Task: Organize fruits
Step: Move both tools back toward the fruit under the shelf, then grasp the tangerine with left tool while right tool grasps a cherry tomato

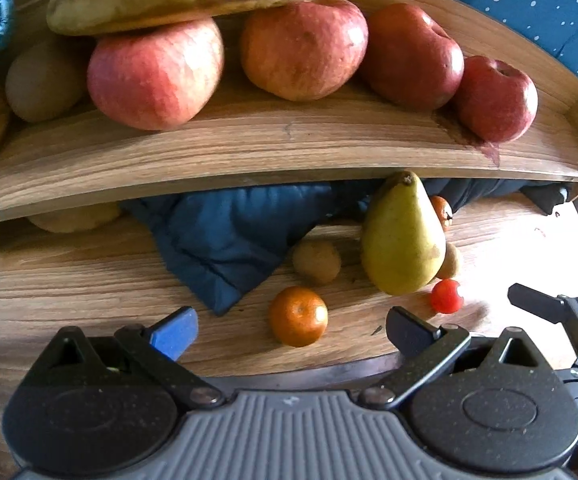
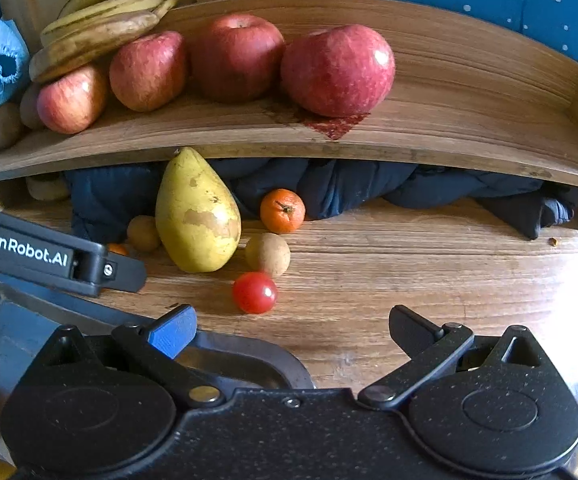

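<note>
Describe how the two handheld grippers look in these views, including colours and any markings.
The left gripper and right gripper look alike: speckled black linkage arms with round pivot housings, one blue finger and one black finger. The left's body is ribbed grey; the right's is black. White "GenRobot.AI" lettering marks the left gripper, seen from the right camera.

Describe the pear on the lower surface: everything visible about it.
The pear is yellow-green with brownish blotches on its skin, whole and unpeeled. It stands upright on the wooden table, its stem end just below the front edge of the shelf. Dark blue cloth lies behind it. A small brown fruit sits close at its base; whether they touch is unclear. Neither gripper holds it.
</note>
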The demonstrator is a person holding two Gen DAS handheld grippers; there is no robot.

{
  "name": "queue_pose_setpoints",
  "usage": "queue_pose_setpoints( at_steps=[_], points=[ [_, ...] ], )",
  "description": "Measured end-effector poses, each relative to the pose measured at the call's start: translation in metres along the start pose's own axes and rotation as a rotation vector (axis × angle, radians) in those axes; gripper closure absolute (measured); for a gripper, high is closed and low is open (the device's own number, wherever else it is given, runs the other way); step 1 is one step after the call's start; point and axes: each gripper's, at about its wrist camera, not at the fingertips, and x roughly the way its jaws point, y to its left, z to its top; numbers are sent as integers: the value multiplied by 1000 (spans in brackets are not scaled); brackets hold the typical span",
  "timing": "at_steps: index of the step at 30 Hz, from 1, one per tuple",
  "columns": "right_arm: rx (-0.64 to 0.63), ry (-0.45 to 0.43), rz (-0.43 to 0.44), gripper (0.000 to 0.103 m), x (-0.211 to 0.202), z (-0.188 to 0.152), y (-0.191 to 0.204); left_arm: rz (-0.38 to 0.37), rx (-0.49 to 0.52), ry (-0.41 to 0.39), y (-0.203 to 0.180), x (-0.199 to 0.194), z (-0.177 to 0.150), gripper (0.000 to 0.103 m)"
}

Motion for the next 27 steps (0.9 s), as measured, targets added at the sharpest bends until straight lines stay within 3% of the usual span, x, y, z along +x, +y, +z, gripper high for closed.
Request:
queue_pose_setpoints(
  at_steps=[5,14,22,27],
  points=[
    [5,-5,30,9,2,1,4,-14,1,-21,2,0,2,4],
    [11,4,48,22,9,4,7,-45,-1,-26,9,0,1,19],
    [-2,1,69,31,12,8,11,-71,27,-24,8,0,-4,44],
    [-12,-3,67,43,11,11,13,-73,39,-27,2,1,-3,52]
  ],
)
